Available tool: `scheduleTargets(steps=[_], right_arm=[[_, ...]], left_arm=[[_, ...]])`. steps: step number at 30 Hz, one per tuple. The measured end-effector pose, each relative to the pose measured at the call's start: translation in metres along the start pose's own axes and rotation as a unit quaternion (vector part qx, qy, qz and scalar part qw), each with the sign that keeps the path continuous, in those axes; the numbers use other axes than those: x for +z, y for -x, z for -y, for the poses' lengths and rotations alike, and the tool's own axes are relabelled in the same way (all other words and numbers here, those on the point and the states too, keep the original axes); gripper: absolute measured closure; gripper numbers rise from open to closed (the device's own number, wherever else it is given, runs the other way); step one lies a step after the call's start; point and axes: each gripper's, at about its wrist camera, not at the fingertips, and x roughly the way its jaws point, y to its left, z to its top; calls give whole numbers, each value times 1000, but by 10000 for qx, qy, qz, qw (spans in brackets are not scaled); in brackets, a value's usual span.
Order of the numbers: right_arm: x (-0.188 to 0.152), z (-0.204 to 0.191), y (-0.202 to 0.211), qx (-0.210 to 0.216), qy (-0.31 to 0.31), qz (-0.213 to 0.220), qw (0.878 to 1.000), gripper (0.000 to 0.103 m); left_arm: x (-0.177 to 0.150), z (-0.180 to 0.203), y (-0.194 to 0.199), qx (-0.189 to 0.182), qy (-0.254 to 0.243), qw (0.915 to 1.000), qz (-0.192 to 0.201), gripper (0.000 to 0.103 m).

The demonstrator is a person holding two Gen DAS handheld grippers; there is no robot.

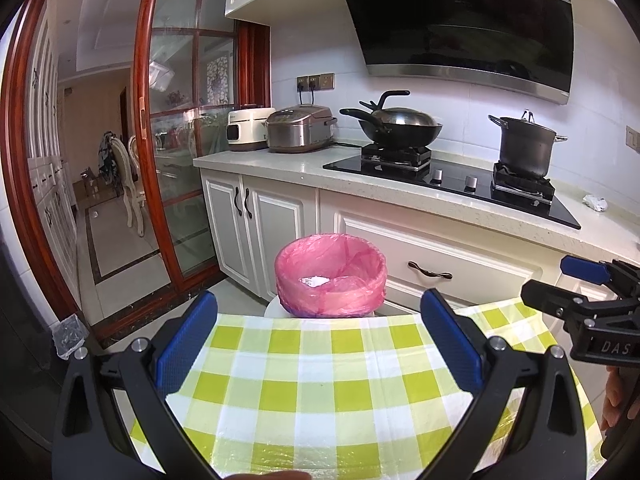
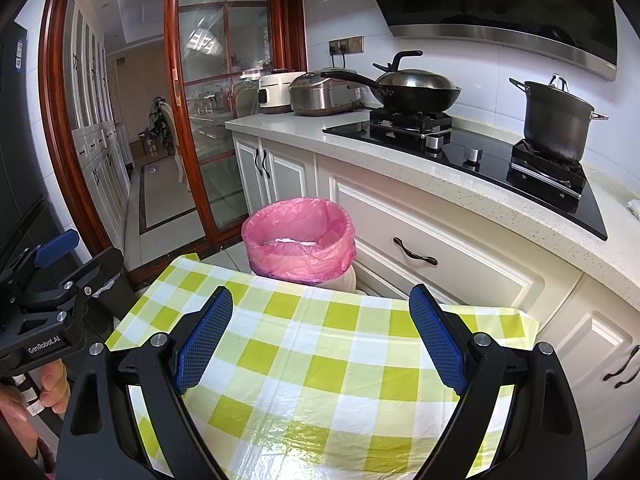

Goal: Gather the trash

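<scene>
While both grippers are hanging over the green-and-white checked tablecloth [image 1: 320, 380], I'm looking straight at the trash bin [image 1: 331, 276] with its pink liner, which is sitting on the floor just past the table's far edge, right up against the white drawer front [image 1: 432, 264]. Something white and papery is already lying inside the liner. My left gripper [image 1: 320, 336] is sitting with its blue pads spread wide and nothing between them. Same deal with the right gripper [image 2: 320, 332]: jaws wide apart, gripping nothing, just hovering above the cloth.

From the left wrist cam I'm also spotting a crumpled white scrap [image 1: 595, 202] lying on the countertop [image 1: 260, 164], to the right of the black cooktop [image 1: 452, 180] and well apart from the bin. Only its edge is peeking in on the right cam.

On the stove, a wok [image 1: 400, 126] and a stockpot [image 1: 524, 146] are sitting on the burners, and two rice cookers [image 1: 280, 130] are standing side by side near the sliding glass door [image 1: 184, 140].
</scene>
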Motion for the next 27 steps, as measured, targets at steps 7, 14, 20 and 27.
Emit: scheduleTargets(steps=[7, 14, 20, 27], right_arm=[[2, 2, 4, 0, 18, 43, 10000, 19], [1, 3, 5, -12, 12, 40, 10000, 19], [1, 4, 5, -13, 6, 35, 10000, 19], [-3, 7, 6, -6, -19, 42, 10000, 19]], left_arm=[[4, 3, 6, 12, -30, 9999, 101, 5], [4, 3, 5, -45, 63, 9999, 85, 5], [4, 2, 3, -42, 113, 9999, 52, 5], [3, 2, 1, -27, 121, 9999, 9, 5]])
